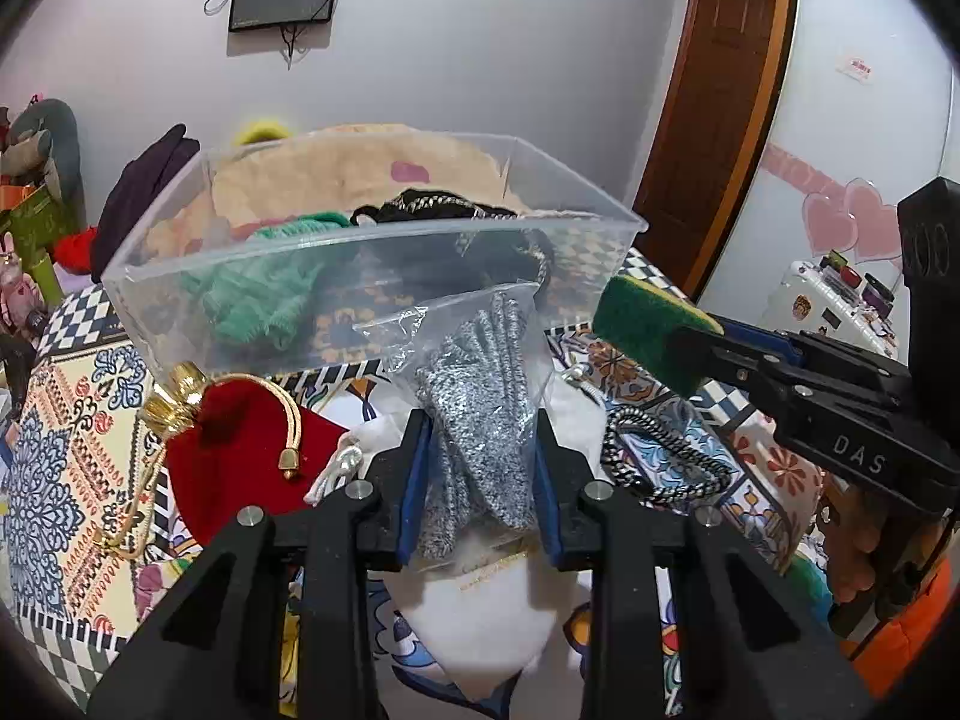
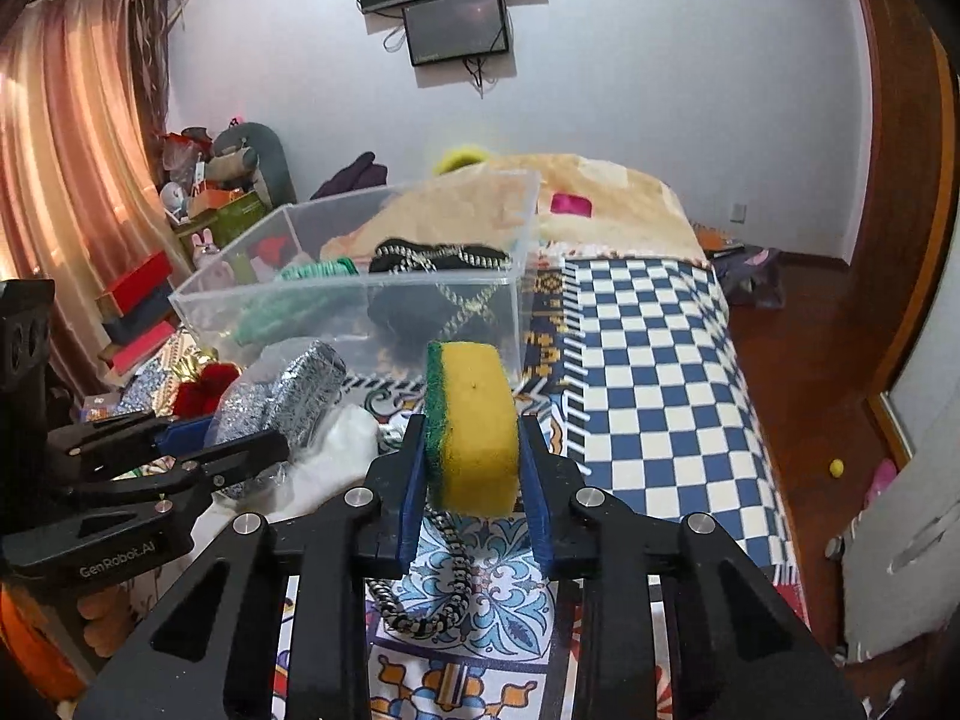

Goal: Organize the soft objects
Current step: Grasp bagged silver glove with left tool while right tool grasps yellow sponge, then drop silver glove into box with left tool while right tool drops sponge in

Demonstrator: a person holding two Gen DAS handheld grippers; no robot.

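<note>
My left gripper (image 1: 483,438) is shut on a clear plastic bag of grey knit fabric (image 1: 480,396), held above the bed just in front of the clear plastic bin (image 1: 372,240). My right gripper (image 2: 471,438) is shut on a yellow and green sponge (image 2: 471,414), also held in front of the bin (image 2: 360,294). The sponge also shows in the left wrist view (image 1: 645,324). The bin holds a green knit item (image 1: 264,294) and a black item with a chain (image 1: 432,207).
On the patterned bedspread (image 2: 648,360) lie a red velvet pouch with gold cord (image 1: 240,450), a white cloth (image 1: 480,618) and a black and white braided cord (image 1: 666,456). A beige blanket (image 2: 600,192) lies behind the bin. Boxes and toys stand at the left.
</note>
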